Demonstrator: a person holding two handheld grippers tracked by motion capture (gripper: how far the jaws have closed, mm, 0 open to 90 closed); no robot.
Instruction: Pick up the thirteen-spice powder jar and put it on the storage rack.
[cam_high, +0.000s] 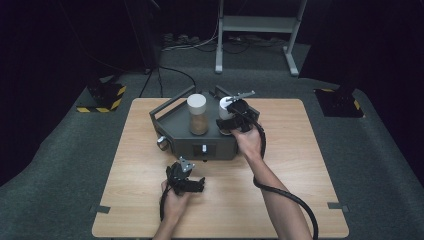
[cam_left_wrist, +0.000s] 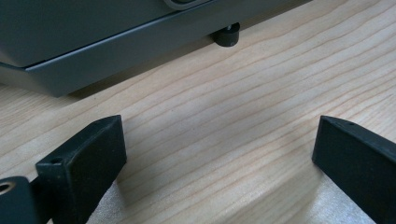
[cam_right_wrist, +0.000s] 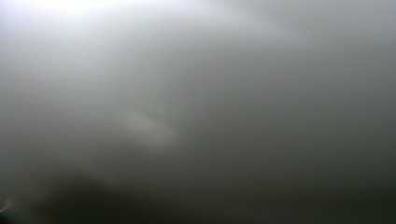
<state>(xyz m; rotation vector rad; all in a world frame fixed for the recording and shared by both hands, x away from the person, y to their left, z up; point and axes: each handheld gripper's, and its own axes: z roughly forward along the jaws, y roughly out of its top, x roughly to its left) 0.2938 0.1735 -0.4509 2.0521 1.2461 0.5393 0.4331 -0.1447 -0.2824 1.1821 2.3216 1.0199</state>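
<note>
The white-capped jar stands upright on the grey tray, the right tool against it, grip unclear; the left tool rests apart on the desk.

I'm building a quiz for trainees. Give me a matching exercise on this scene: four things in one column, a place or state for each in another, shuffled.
Things:
1. left gripper
2. right gripper
3. jar with brown contents
4. grey tray unit

Places or states:
A. stands upright inside the tray
B. at a white-capped container in the tray
C. sits at the far middle of the wooden table
D. jaws open, low over bare wood

Pairs: 1-D, 2-B, 3-A, 4-C
</note>
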